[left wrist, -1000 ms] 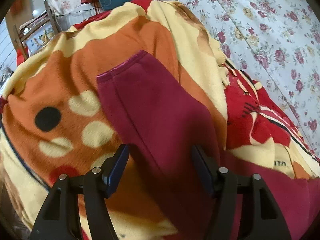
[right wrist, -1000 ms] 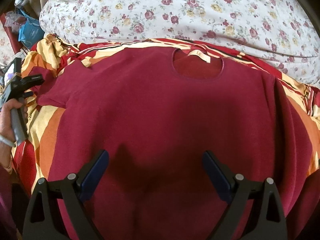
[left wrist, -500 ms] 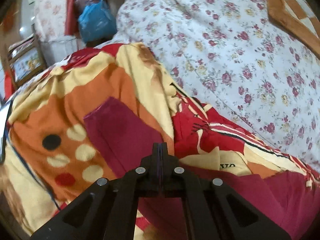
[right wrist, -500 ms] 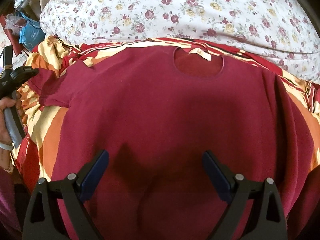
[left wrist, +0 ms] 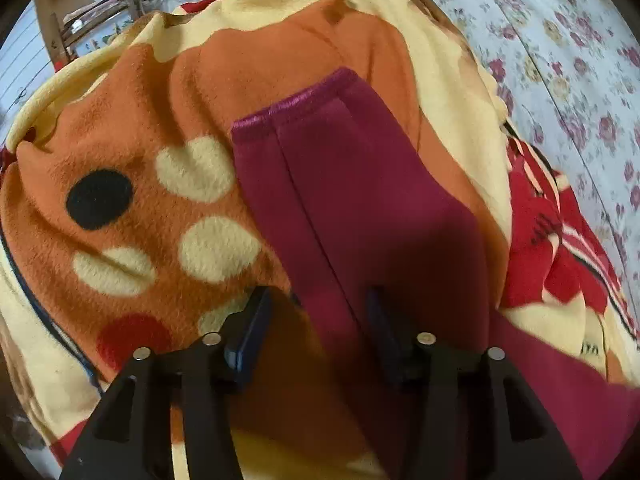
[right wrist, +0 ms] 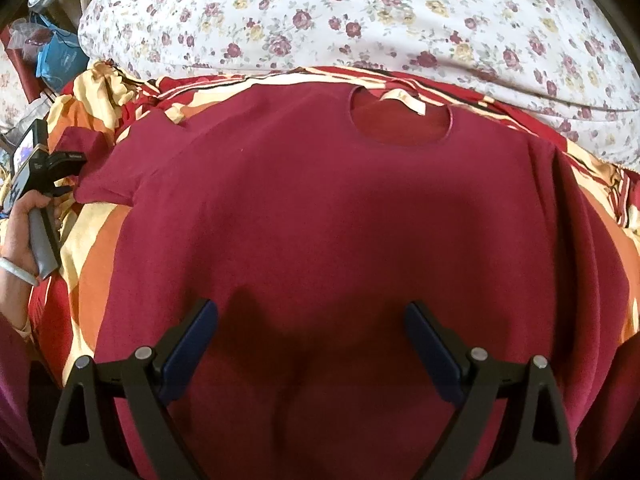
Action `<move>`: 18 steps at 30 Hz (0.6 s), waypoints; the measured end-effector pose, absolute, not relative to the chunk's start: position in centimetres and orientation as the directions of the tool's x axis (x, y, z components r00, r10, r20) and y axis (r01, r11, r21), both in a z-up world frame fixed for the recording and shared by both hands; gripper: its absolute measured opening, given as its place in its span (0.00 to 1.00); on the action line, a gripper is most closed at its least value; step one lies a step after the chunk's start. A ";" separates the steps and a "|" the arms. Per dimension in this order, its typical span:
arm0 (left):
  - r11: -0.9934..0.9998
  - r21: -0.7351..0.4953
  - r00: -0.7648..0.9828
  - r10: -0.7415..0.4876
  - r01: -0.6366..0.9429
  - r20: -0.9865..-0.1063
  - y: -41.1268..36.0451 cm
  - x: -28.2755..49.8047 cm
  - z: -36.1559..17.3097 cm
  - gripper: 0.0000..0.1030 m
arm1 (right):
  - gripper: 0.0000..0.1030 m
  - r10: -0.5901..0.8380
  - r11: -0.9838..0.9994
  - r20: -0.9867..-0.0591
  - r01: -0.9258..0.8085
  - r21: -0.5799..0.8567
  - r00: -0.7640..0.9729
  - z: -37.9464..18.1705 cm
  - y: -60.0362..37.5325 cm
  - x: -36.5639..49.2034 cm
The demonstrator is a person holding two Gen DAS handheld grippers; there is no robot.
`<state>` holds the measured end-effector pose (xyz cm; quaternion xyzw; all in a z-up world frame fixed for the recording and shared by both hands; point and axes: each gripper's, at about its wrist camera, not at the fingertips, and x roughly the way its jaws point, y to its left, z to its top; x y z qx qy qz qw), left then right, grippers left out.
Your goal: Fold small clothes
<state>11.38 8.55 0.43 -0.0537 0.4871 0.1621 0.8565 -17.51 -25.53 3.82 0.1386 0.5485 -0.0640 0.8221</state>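
Observation:
A dark red shirt (right wrist: 320, 208) lies flat, front up, neck hole away from me, on a patterned fleece blanket (right wrist: 100, 248). Its left sleeve (left wrist: 352, 184) stretches out over the blanket, cuff at the far end. My left gripper (left wrist: 316, 320) is open, its fingers low on either side of the sleeve's near edge; it also shows in the right wrist view (right wrist: 60, 178) beside the sleeve. My right gripper (right wrist: 312, 340) is open and empty above the shirt's lower middle.
The orange, yellow and red blanket (left wrist: 160, 200) covers the bed. A white floral quilt (right wrist: 360, 16) lies behind the shirt. A blue bag (right wrist: 60, 56) and a wooden chair (left wrist: 92, 20) stand at the far left.
My left gripper was open over the sleeve, shut and drew back half a second ago, and is now open again close over the sleeve. The right gripper has not moved.

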 end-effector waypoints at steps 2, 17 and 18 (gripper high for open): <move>0.953 0.057 0.481 0.202 -0.299 -0.853 8.2 11.8 0.3 0.38 | 0.94 0.049 0.952 -0.920 0.260 0.161 0.389 3.8 -25.6 -17.3; 0.983 -0.126 0.659 -0.181 0.129 -0.730 -1.0 5.9 7.9 0.00 | 0.94 0.073 0.943 -0.910 0.269 0.196 0.408 4.3 -25.7 -18.1; 0.973 -0.165 0.646 -0.231 0.162 -0.727 -1.2 5.1 8.5 0.00 | 0.94 0.074 0.942 -0.909 0.271 0.199 0.411 4.4 -25.8 -18.2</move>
